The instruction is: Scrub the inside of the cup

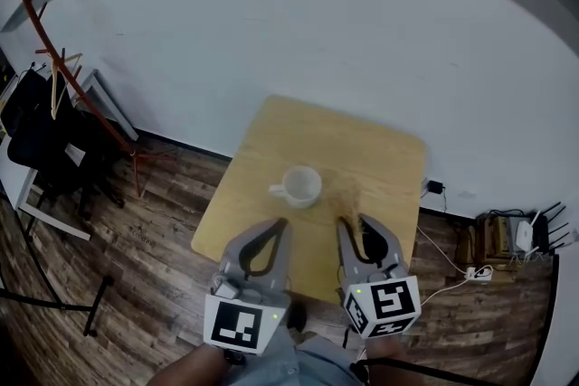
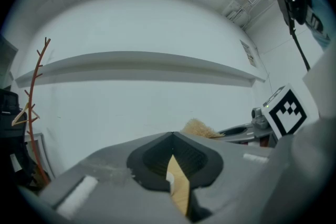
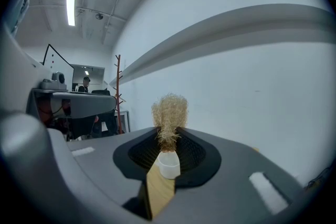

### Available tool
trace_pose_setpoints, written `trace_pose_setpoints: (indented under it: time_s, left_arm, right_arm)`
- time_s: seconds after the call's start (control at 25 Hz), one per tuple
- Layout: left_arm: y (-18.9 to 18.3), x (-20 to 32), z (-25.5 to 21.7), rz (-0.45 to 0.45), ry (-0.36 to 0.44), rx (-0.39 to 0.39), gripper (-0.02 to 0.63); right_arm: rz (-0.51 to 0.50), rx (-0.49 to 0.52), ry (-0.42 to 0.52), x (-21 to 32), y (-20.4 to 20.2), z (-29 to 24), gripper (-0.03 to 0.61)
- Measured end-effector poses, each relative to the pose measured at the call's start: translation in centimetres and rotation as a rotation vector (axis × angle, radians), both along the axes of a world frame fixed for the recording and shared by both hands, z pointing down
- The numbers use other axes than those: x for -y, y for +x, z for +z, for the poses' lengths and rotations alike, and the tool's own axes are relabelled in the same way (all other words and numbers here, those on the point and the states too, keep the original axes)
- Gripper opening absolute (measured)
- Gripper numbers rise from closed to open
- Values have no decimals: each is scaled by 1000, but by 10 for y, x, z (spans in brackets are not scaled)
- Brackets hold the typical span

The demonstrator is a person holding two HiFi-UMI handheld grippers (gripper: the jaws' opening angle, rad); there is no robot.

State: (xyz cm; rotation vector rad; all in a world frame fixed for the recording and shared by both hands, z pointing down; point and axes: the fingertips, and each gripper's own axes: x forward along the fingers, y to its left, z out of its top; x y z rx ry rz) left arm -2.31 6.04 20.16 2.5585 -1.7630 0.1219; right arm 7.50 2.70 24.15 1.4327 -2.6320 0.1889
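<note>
A white cup (image 1: 299,184) stands upright near the middle of the small wooden table (image 1: 380,158), its handle pointing left. In the head view my left gripper (image 1: 282,223) is shut and holds nothing, with its tips just short of the cup on the near side. My right gripper (image 1: 354,221) is beside it, shut on a brush (image 1: 345,189) whose tan bristles stick out to the right of the cup. In the right gripper view the bristles (image 3: 169,113) rise from between the closed jaws, and the cup (image 3: 168,164) shows below them. In the left gripper view the jaws meet at the tip of my left gripper (image 2: 172,135).
A red coat rack (image 1: 65,68) and a dark chair (image 1: 43,140) stand on the wooden floor to the left. A power strip (image 1: 478,273) with cables lies by the wall on the right. The table's far edge sits against the white wall.
</note>
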Motion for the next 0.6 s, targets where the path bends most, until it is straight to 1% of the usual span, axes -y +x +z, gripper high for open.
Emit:
trace_pose_setpoints:
  time_s: [0.12,0.28,0.48,0.6]
  left_arm:
    - [-10,15,10,-3,-24,-12,20]
    - [-21,40,33,14,-79,-46,20]
    - [-41,77,72,38,-169,-79,20]
    - [-45,97,100,78,-216,-82,20]
  right_arm:
    - [-8,-14,-18,12,-8,6,84]
    - [-1,-35,-66,30,-16,23,84]
    - [4,-48,-149,57,-37,58,84]
    - [8,-55,-184,71,-47,79,84]
